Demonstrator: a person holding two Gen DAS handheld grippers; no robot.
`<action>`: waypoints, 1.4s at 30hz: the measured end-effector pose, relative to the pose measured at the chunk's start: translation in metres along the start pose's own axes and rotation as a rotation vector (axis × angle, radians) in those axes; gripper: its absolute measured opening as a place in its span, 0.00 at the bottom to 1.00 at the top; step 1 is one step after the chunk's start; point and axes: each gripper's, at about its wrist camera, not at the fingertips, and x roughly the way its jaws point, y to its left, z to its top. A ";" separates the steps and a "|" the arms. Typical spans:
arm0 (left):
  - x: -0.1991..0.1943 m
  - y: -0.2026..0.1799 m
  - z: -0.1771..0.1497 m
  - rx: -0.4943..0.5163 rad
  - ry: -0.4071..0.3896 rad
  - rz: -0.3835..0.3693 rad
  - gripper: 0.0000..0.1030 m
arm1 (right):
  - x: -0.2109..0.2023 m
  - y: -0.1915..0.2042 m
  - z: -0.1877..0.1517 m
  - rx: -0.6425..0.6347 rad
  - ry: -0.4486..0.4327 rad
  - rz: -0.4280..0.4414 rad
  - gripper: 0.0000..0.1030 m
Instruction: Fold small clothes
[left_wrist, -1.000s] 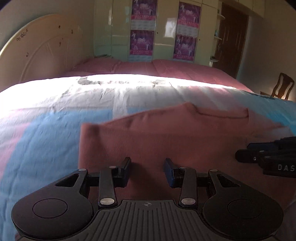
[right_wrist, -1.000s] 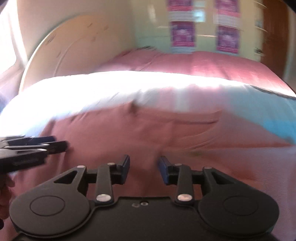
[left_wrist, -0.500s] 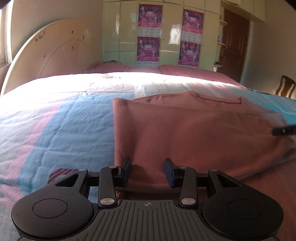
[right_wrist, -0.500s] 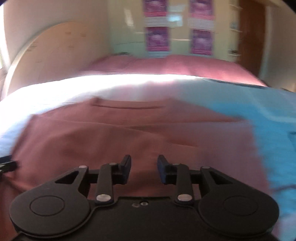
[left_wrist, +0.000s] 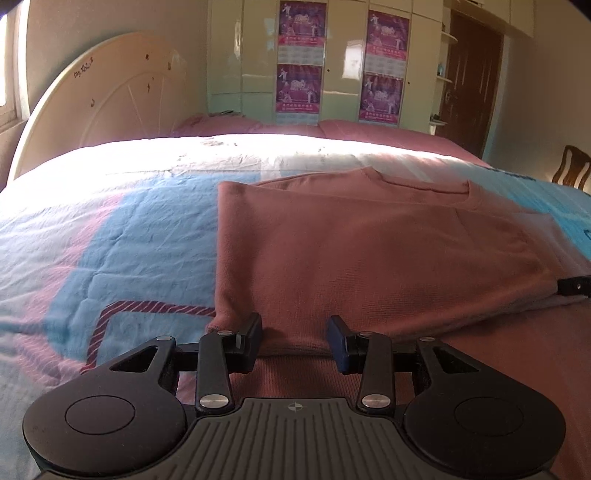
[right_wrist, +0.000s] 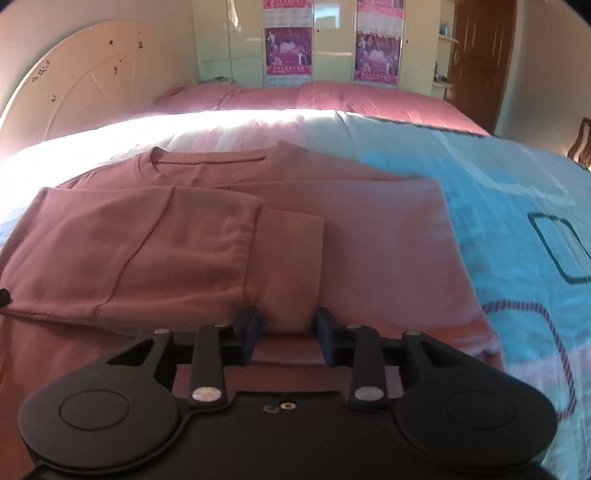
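A dusty-pink sweatshirt (left_wrist: 369, 258) lies flat on the bed, its left side and sleeve folded inward over the body. In the right wrist view the sweatshirt (right_wrist: 369, 229) shows its neckline at the far end and the folded sleeve cuff (right_wrist: 291, 258) pointing toward me. My left gripper (left_wrist: 294, 332) is open and empty, low over the near left hem. My right gripper (right_wrist: 286, 328) is open, its fingers on either side of the near end of the sleeve cuff, not closed on it. The right gripper's tip (left_wrist: 574, 285) shows at the left wrist view's right edge.
The bed (left_wrist: 110, 229) has a blue, pink and white quilt with a rope pattern. A cream headboard (left_wrist: 110, 96) stands at the left, wardrobes with purple posters (left_wrist: 301, 85) behind, a dark door (left_wrist: 472, 81) and a wooden chair (left_wrist: 572, 166) at the right.
Both grippers have drawn back toward the near hem and apart, left going left, right going right. The folded side and sleeve now lie flat on the sweatshirt. Both stayed open.
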 end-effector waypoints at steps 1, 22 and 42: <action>-0.001 0.000 -0.002 0.005 -0.004 -0.001 0.38 | -0.002 0.001 0.000 -0.008 0.003 -0.008 0.30; -0.033 0.016 -0.004 -0.062 -0.002 0.072 0.67 | -0.028 0.002 0.004 0.057 -0.045 0.050 0.48; -0.169 0.027 -0.143 -0.330 0.128 -0.081 0.66 | -0.158 -0.158 -0.172 0.422 0.064 0.180 0.42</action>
